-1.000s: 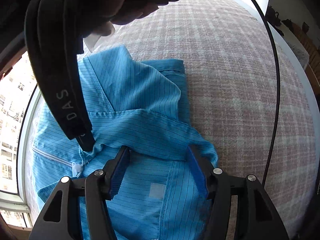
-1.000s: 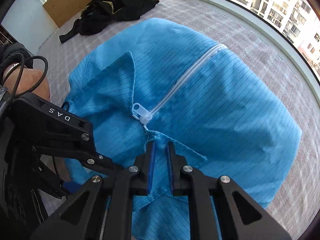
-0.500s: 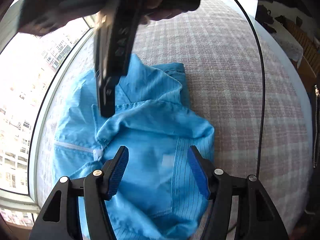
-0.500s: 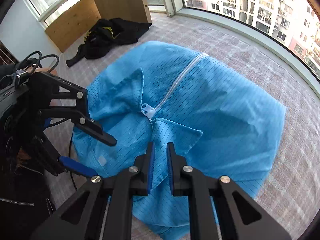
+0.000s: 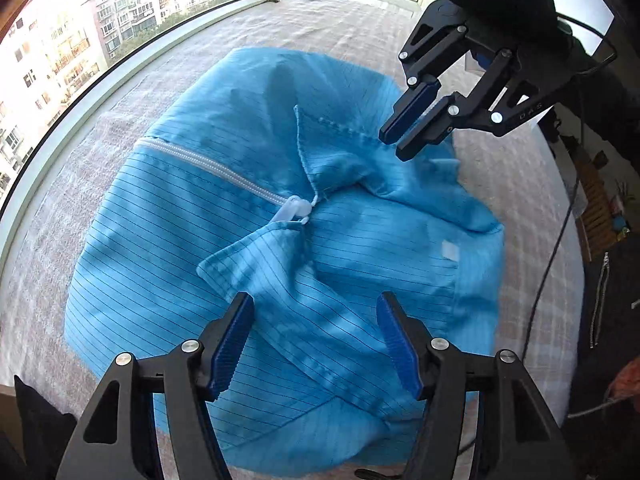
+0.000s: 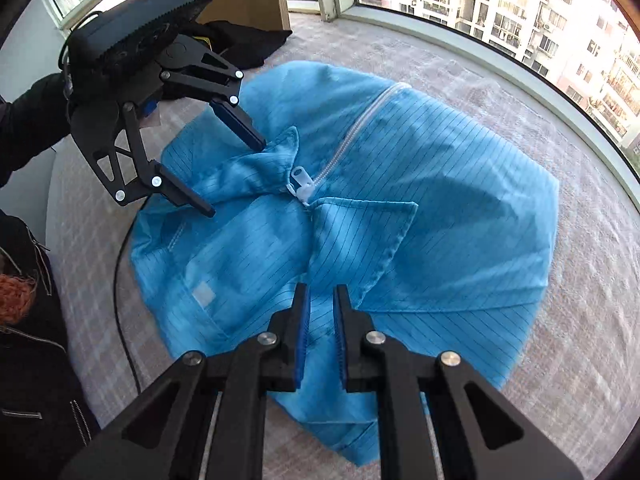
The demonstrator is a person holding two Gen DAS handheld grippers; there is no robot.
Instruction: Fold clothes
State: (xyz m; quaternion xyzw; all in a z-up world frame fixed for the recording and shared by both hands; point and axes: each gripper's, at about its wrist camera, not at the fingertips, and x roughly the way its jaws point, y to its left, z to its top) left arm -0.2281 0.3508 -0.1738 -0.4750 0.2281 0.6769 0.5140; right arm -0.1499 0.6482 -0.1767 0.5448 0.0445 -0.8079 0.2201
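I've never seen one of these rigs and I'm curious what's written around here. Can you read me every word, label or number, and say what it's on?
"DAS": white letters on the black side arm of the right tool, seen from the left wrist camera.
White patch on the blue jacket: no writing can be made out on it.
Buildings outside the window: any signs are too small to read.
Nothing else readable.
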